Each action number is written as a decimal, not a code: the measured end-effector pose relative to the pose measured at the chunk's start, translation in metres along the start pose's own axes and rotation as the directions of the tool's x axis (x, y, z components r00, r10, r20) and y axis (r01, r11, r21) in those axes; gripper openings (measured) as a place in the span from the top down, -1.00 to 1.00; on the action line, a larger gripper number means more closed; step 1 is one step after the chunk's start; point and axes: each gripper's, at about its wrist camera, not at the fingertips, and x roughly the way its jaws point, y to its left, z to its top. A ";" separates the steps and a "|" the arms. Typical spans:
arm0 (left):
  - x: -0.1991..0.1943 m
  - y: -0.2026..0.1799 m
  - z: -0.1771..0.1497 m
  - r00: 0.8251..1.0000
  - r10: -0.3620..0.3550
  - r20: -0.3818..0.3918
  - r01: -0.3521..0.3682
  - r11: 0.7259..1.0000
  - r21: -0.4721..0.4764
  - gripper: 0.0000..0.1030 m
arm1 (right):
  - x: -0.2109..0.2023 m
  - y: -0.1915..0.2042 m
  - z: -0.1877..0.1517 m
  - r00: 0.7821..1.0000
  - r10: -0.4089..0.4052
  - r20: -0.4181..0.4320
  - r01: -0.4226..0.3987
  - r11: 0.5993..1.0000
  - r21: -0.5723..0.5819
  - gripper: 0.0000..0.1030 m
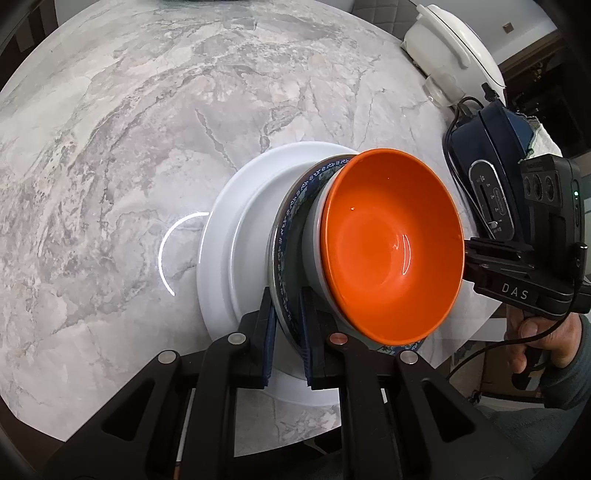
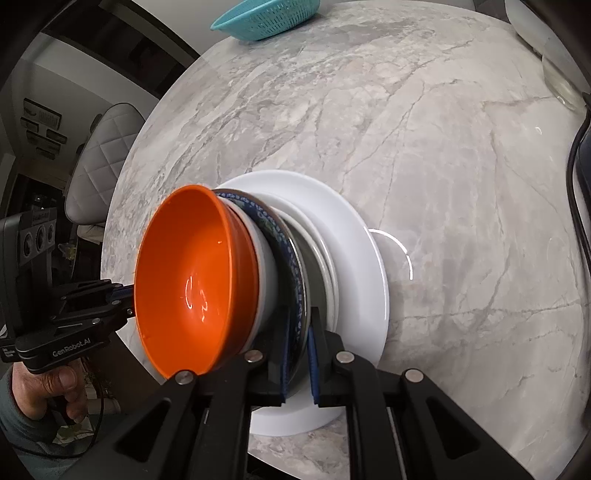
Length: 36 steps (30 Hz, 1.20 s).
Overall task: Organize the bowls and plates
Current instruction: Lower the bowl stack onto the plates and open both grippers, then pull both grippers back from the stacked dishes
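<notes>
Orange bowl (image 1: 391,247) is seen nested in a white bowl (image 1: 314,251), which sits on a blue-patterned plate (image 1: 291,206); that plate is pinched at opposite rim points by the left gripper (image 1: 287,332) and the right gripper (image 2: 298,354), both closed on the rim with the pads pressing either face. The stack is positioned over a large white plate (image 1: 229,229) on the marble table (image 1: 110,147), with smaller white plates possibly in between; whether contact has been made underneath cannot be told. The step in hand is judged to be setting the stack down. Both grips should be held until the plate's foot is seated flat and centred. The two sides should be lowered level, so that the bowls are not tipped or slid. Release should be made on both sides together, then the fingers backed out along the rim plane without the bowls being nudged. The teal colander (image 2: 255,22) and white pot (image 1: 454,48) are well clear.
</notes>
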 end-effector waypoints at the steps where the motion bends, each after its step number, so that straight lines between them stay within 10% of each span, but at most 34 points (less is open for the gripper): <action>1: 0.000 0.001 -0.001 1.000 0.008 0.001 -0.008 1.000 -0.003 0.76 | 0.000 0.001 0.000 1.000 0.000 0.003 0.000 1.000 -0.005 0.76; 7: -0.008 0.002 -0.005 0.998 0.056 0.035 -0.056 0.998 0.000 0.55 | 0.000 0.004 -0.005 1.000 -0.013 0.012 0.014 1.000 -0.008 0.63; 11: -0.022 0.007 -0.011 0.989 0.130 0.077 -0.128 0.991 -0.031 -0.26 | -0.008 0.002 -0.009 0.999 -0.013 0.034 0.013 1.000 0.008 0.60; 15: -0.047 0.011 -0.021 0.969 0.180 0.169 -0.170 0.983 -0.072 -0.96 | -0.025 -0.005 -0.016 0.995 -0.060 0.076 0.057 0.997 0.046 -0.21; 20: -0.082 -0.005 -0.031 0.927 0.249 0.280 -0.229 0.968 -0.100 -0.99 | -0.049 -0.012 -0.021 0.988 -0.092 0.127 0.086 0.995 0.051 -0.44; 26: -0.152 -0.060 -0.053 0.807 0.315 0.500 -0.270 0.949 -0.163 -0.99 | -0.077 -0.006 -0.019 0.979 -0.052 0.199 0.049 0.999 0.018 -0.67; 32: -0.188 -0.103 -0.075 0.667 0.592 0.453 -0.467 0.806 -0.364 -0.99 | -0.104 0.014 -0.017 0.973 -0.017 0.230 0.029 0.998 -0.048 -0.73; 35: -0.183 -0.110 -0.070 0.793 0.443 0.418 -0.339 0.891 -0.302 -0.99 | -0.118 0.026 -0.017 0.967 -0.049 0.249 0.065 0.996 -0.059 -0.75; 36: -0.180 -0.112 -0.070 0.812 0.429 0.396 -0.327 0.896 -0.301 -0.99 | -0.120 0.029 -0.017 0.967 -0.070 0.247 0.084 0.995 -0.048 -0.75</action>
